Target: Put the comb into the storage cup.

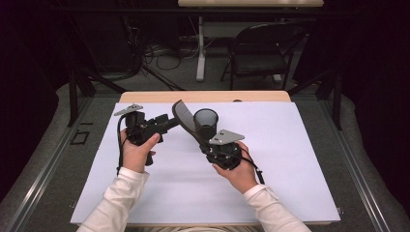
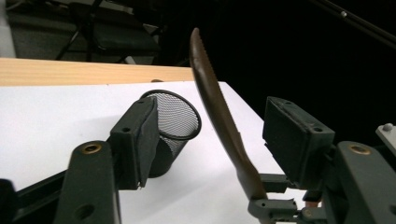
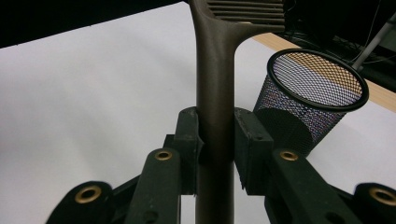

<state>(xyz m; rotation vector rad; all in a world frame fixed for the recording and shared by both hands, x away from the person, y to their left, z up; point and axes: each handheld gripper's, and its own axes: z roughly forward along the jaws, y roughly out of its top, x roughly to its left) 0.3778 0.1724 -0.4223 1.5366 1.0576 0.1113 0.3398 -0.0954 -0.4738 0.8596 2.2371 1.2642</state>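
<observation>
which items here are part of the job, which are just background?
In play:
- brown slotted spatula, clamped in right tool
- mesh cup
- left tool, jaws either side of the spatula blade, not pressing

Background:
- folding chair
- floor cables

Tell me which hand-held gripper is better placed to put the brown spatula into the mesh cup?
Probably the right hand-held gripper: it is shut on the spatula handle, beside the mesh cup. The left hand-held gripper is open around the blade.

White sheet (image 1: 290,159) on wooden table (image 1: 203,96); black folding chair (image 1: 261,50) beyond, cables (image 1: 164,53) on floor.
</observation>
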